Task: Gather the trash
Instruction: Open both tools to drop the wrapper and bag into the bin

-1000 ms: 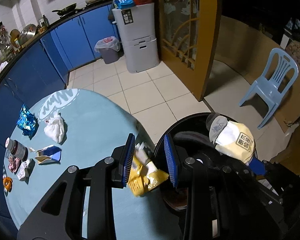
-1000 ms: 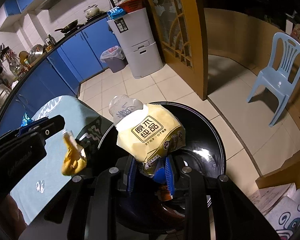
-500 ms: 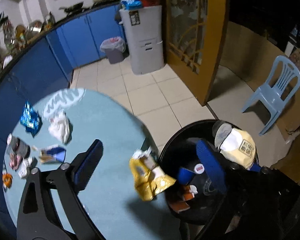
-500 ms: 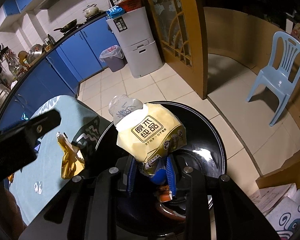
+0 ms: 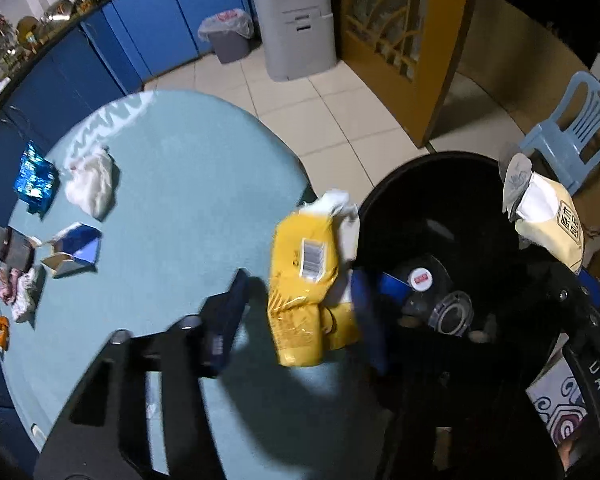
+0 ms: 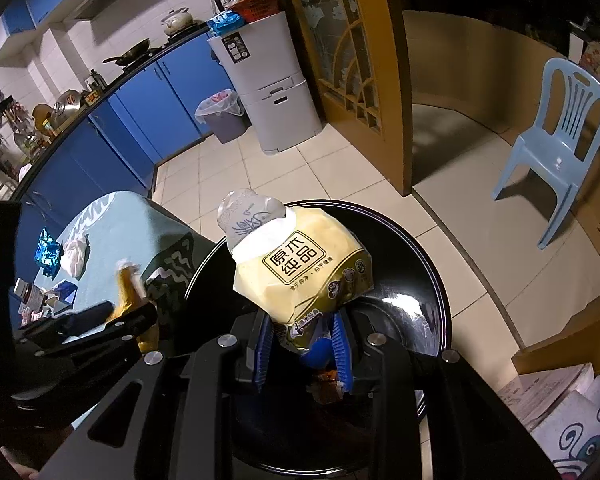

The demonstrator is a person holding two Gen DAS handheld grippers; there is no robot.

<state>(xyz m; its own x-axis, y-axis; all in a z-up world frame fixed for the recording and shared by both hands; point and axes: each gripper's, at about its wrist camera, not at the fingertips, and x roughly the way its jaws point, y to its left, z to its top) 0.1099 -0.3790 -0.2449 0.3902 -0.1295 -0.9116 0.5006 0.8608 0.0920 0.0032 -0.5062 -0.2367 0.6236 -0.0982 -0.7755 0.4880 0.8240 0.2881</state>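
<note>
My left gripper (image 5: 300, 312) is open, its blue pads wide apart. A yellow wrapper (image 5: 306, 276) hangs loose between them, at the table edge beside the black trash bin (image 5: 396, 184). It also shows blurred in the right wrist view (image 6: 128, 292). My right gripper (image 6: 304, 344) is shut on a cream and gold snack bag (image 6: 300, 268), held over the bin (image 6: 428, 280). That bag shows in the left wrist view (image 5: 548, 216). The bin holds bottles and a white cap (image 5: 420, 278).
On the round light-blue table (image 5: 172, 184) lie a blue foil wrapper (image 5: 36, 180), a white tissue (image 5: 92, 186), a torn blue carton (image 5: 74, 250) and small wrappers (image 5: 16, 276) at the left edge. A blue plastic chair (image 6: 556, 148) stands on the tiled floor.
My left gripper opened and let go of the yellow wrapper, which now drops at the bin's rim. The left view swung down toward the table. My right gripper stays still with its bag.
</note>
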